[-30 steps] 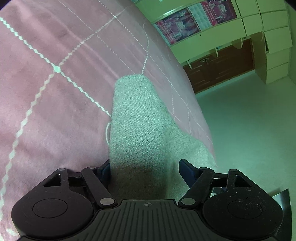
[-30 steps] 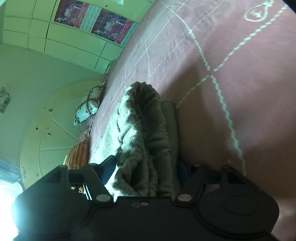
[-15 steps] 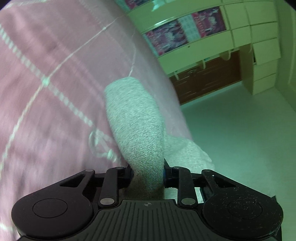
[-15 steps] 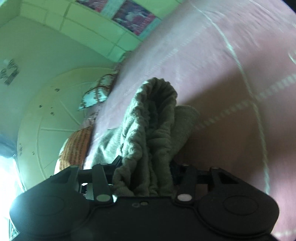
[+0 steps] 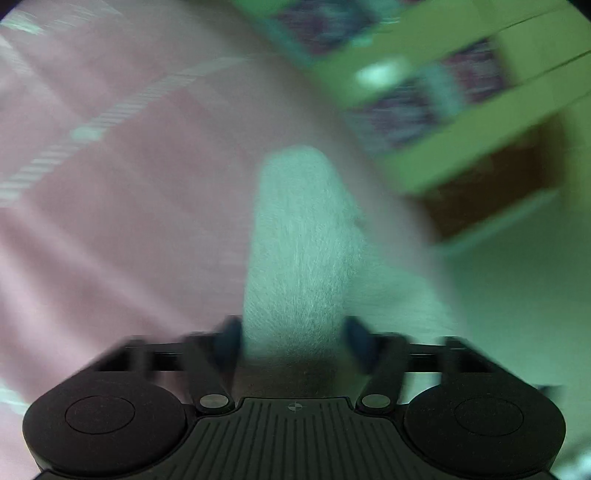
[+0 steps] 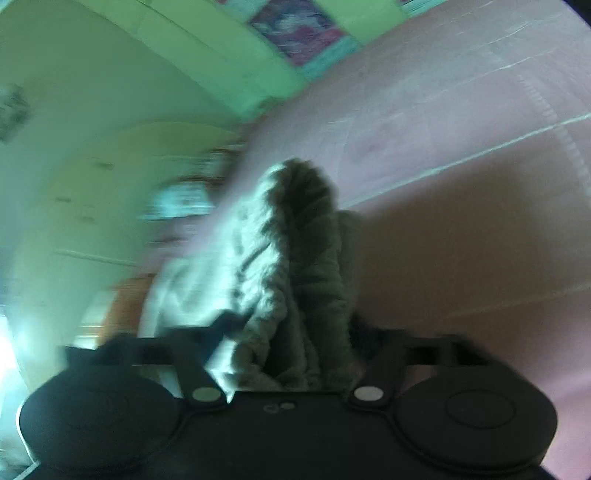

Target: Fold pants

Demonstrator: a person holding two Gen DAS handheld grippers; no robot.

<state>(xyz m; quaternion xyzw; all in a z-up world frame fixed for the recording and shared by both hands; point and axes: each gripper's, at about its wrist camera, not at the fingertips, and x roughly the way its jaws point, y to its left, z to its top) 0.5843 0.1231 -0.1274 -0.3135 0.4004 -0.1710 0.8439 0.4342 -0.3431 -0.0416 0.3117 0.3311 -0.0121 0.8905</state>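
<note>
Pants (image 5: 295,251) pinched by left tongs (image 5: 291,339) and right tongs (image 6: 291,339), above pink bed (image 5: 110,221).
Likely to slip or bunch unevenly if swung fast.

Pink bedspread (image 5: 129,192) with pale stitched grid lines covers the bed, blurred. Green cabinets (image 5: 480,122) with dark posters (image 5: 402,110) stand beyond it, brown panel (image 5: 491,188) below. Pale floor (image 5: 524,288). Right view: cream headboard (image 6: 74,206), poster (image 6: 295,33).

No text can be read in either view. The posters (image 5: 424,107) on the far cabinets are blurred.
</note>
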